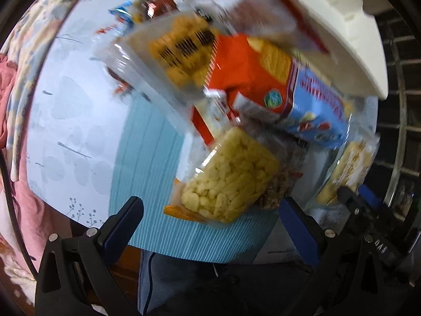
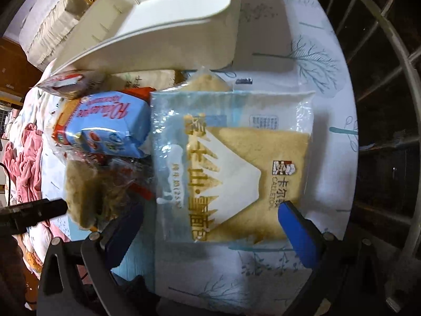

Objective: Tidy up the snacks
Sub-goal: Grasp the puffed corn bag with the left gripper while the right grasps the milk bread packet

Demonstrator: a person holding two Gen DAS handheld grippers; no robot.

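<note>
Snack packs lie heaped on the table beside a white bin [image 1: 339, 23]. My left gripper [image 1: 214, 222] is open, and its blue pads flank the near end of a clear bag of yellow puffed snacks [image 1: 231, 176]. Behind that bag are an orange pack [image 1: 236, 71], a blue biscuit pack [image 1: 315, 105] and a clear barcoded pack [image 1: 179, 52]. My right gripper [image 2: 211, 229] is open too, with a flat bread pack [image 2: 236, 163] in a blue-and-clear wrapper lying between its fingers. The blue biscuit pack [image 2: 113, 129] and white bin [image 2: 163, 34] sit beyond it.
The table wears a white cloth with tree prints [image 2: 310, 58] and a light blue striped mat [image 1: 147, 158]. Pink and floral bedding [image 1: 15, 121] lies to the left. A metal railing [image 2: 389, 79] runs along the right edge. The view from the left wrist is motion-blurred.
</note>
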